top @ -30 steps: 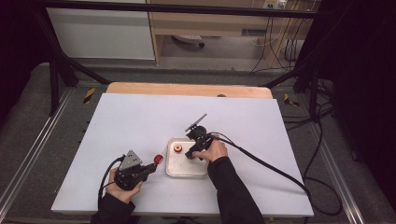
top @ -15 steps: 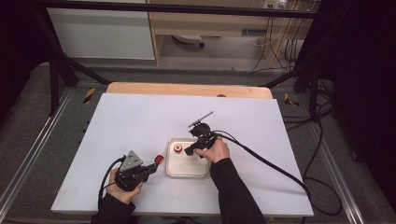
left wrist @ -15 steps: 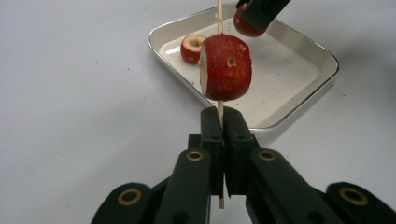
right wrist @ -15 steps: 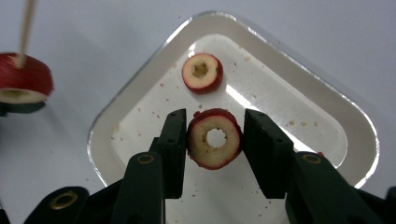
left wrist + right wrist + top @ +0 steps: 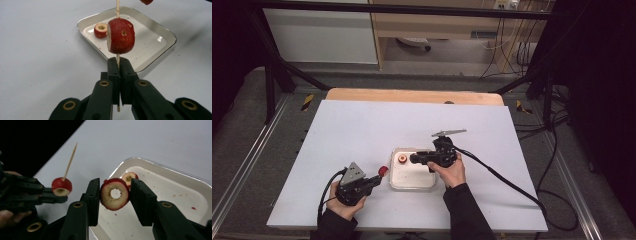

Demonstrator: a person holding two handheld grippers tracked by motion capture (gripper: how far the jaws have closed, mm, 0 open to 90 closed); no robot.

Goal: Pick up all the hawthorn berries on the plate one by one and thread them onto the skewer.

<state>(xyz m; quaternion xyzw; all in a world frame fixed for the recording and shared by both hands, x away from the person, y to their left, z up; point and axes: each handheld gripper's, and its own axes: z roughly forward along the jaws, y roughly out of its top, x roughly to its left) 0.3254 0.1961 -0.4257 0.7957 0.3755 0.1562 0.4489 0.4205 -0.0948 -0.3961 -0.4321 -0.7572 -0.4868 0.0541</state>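
Cored red fruit piece, pale cream flesh (image 5: 115,194); red fruit piece with tan speckles on pale wooden skewer (image 5: 121,35); third red piece, cream centre (image 5: 100,30); shiny silver metal tray, red-flecked (image 5: 160,33); matt black gripper jaws; white tabletop (image 5: 362,130).

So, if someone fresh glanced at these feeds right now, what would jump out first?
Probably the red cored fruit piece pinched in the right gripper above the shallow metal tray, its hole facing the camera. Next, the wooden skewer clamped upright in the left gripper, with one fruit piece already threaded on it. One more piece lies in the tray.
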